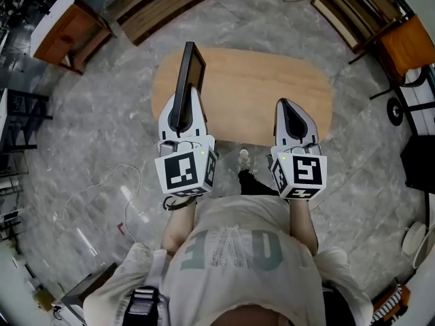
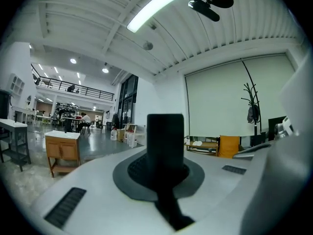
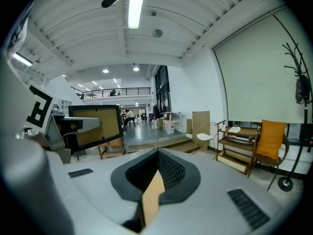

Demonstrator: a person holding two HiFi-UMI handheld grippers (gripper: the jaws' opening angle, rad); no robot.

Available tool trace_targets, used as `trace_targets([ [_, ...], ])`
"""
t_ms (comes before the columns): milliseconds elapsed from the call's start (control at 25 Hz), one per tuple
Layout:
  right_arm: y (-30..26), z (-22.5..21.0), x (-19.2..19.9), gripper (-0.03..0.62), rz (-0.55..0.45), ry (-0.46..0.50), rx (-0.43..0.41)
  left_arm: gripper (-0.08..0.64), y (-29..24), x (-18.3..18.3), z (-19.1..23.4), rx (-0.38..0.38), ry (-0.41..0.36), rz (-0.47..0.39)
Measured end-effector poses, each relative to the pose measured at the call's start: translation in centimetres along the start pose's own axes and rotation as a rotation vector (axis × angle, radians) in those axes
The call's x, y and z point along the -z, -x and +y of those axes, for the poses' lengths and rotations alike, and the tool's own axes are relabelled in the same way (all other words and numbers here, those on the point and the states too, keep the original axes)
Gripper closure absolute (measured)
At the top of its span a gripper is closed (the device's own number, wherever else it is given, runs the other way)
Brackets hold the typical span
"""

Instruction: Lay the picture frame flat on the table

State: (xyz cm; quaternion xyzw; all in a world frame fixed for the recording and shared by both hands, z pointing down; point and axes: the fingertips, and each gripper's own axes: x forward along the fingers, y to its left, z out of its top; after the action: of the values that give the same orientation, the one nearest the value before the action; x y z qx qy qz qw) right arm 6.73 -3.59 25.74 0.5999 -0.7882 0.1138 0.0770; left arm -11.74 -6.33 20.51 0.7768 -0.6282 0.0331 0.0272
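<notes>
We clamp the black-rimmed rectangular picture frame upright in our left gripper, at eleven o'clock by the oval wooden table, seemingly ready to tip it flat. Our right gripper, at one o'clock, is closed and empty.

Picture frame: thin black border, tan panel inside. Upright on its edge, seen edge-on in the head view, not flat. Near end clamped in the left gripper, over the left end of the wooden surface; contact with it unclear.
</notes>
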Motion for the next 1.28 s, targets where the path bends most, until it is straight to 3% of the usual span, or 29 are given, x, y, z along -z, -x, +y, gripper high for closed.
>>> trace_targets([
  [160,-3.5,-2.7,-1.1,0.584,0.013,-0.007,-0.002,0.541,-5.2,0.8,-0.2,0.005,0.03,0.068],
  [320,-5.9,-5.1,-1.0,0.584,0.058,0.012,-0.034,0.541,-8.0,1.0,-2.1,0.01,0.038,0.082],
  [480,-7.7,-6.1,-1.6,0.584,0.056,0.027,-0.036,0.541,-9.4,0.1,-2.8,0.022,0.05,0.059],
  [680,-8.5,-4.2,-2.9,0.584,0.01,0.025,-0.032,0.541,-9.8,-1.5,-1.0,0.035,0.038,0.003],
  [1040,-7.2,-4.1,-6.0,0.584,-0.094,0.039,0.074,0.541,-10.5,-4.2,-1.0,0.102,0.012,-0.081],
  [1280,-7.3,-4.0,-6.5,0.584,-0.113,0.045,0.11,0.541,-10.9,-3.7,-0.2,0.103,0.025,-0.082],
])
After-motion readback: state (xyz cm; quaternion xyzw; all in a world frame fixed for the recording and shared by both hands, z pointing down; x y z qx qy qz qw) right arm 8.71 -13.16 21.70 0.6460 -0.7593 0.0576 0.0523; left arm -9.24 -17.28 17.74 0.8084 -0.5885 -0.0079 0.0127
